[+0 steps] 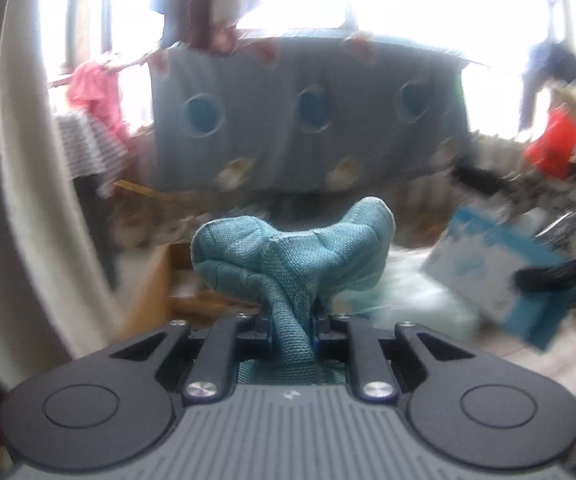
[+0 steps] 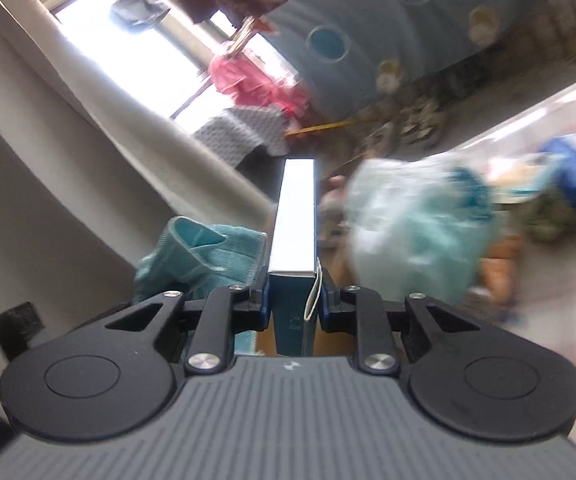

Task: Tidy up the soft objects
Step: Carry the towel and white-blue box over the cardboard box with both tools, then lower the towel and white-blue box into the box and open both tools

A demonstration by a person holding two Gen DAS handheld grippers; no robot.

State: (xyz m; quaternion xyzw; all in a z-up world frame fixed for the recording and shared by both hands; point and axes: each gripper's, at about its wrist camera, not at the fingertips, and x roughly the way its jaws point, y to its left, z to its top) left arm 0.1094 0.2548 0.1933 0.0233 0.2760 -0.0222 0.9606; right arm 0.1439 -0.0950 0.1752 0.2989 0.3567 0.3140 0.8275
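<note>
My left gripper (image 1: 292, 322) is shut on a teal woven cloth (image 1: 291, 254), which bulges out in front of the jaws, held up in the air. My right gripper (image 2: 293, 300) is shut on a flat white and teal box (image 2: 293, 220), seen edge-on and pointing away from the camera. The teal cloth also shows in the right wrist view (image 2: 200, 256), just left of the box. The box shows in the left wrist view (image 1: 491, 268) at the right, tilted.
A pale plastic bag (image 2: 411, 232) of soft things lies right of the box; it also shows in the left wrist view (image 1: 407, 296). A blue quilt with round patches (image 1: 307, 116) hangs at the back. Pink clothes (image 1: 96, 88) hang left. A white wall (image 2: 68, 184) stands left. Both views are blurred.
</note>
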